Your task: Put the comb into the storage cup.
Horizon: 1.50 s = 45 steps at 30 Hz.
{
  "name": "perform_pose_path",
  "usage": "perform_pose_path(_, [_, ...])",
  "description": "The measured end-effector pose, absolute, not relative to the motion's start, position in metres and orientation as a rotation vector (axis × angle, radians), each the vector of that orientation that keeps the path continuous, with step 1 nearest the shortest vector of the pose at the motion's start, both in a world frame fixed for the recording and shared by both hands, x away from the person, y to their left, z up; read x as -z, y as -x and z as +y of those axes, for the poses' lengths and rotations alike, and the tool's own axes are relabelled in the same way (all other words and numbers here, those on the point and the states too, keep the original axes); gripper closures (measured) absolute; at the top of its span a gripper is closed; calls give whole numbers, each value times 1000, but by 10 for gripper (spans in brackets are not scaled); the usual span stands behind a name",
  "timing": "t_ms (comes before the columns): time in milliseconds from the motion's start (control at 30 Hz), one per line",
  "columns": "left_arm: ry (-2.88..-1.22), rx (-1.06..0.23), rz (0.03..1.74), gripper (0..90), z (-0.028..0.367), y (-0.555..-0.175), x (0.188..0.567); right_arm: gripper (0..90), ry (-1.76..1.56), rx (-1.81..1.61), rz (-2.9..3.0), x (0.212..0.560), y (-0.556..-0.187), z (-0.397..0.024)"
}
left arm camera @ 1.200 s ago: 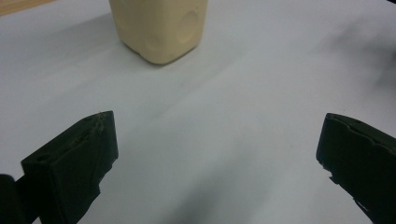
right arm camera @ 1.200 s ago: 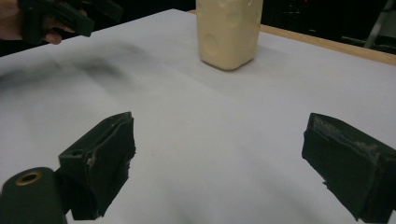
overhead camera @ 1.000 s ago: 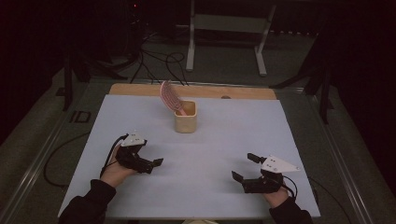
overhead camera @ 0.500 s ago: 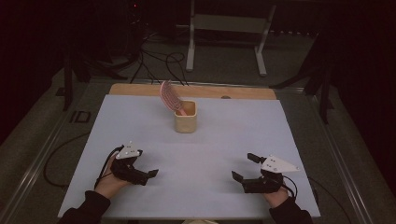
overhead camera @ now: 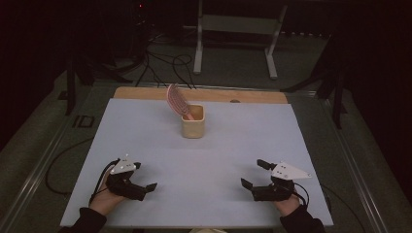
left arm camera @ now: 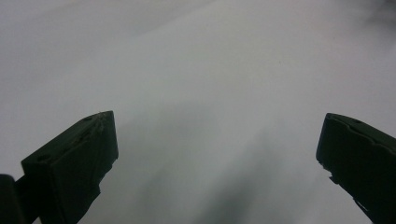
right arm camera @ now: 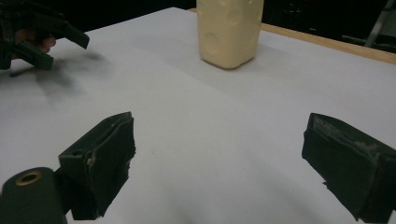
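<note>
Left gripper (overhead camera: 144, 176) has retracted toward the table (overhead camera: 218, 155) near edge; both left and right gripper (overhead camera: 253, 173) fingers spread wide, empty.

No text, label, brand or number can be read anywhere.

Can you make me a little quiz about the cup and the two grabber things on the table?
1. True or false: the pink brush lies flat on the white table.
2. What does the left tool hold? A) the brush B) the cup C) nothing
3. Fill in: the right tool has its jaws ____.

Key: 1 false, it leans out of the cream cup. 2 C. 3 open.
</note>
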<state>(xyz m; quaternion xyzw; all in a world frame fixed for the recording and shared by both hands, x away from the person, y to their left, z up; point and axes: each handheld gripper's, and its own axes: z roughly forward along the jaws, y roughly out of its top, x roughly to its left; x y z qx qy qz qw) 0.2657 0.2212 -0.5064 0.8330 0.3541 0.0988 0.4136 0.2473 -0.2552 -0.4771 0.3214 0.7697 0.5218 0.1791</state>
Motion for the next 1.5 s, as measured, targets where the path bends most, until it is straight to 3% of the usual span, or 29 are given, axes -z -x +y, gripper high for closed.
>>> perform_pose_path(600, [-2093, -289, 947, 0, 247, -255, 514, 90, -909, -1460, 2187, 482, -249, -256])
perform_pose_path(1500, [-2087, -289, 944, 0, 248, -254, 513, 91, -920, -1458, 2189, 485, -252, -257])
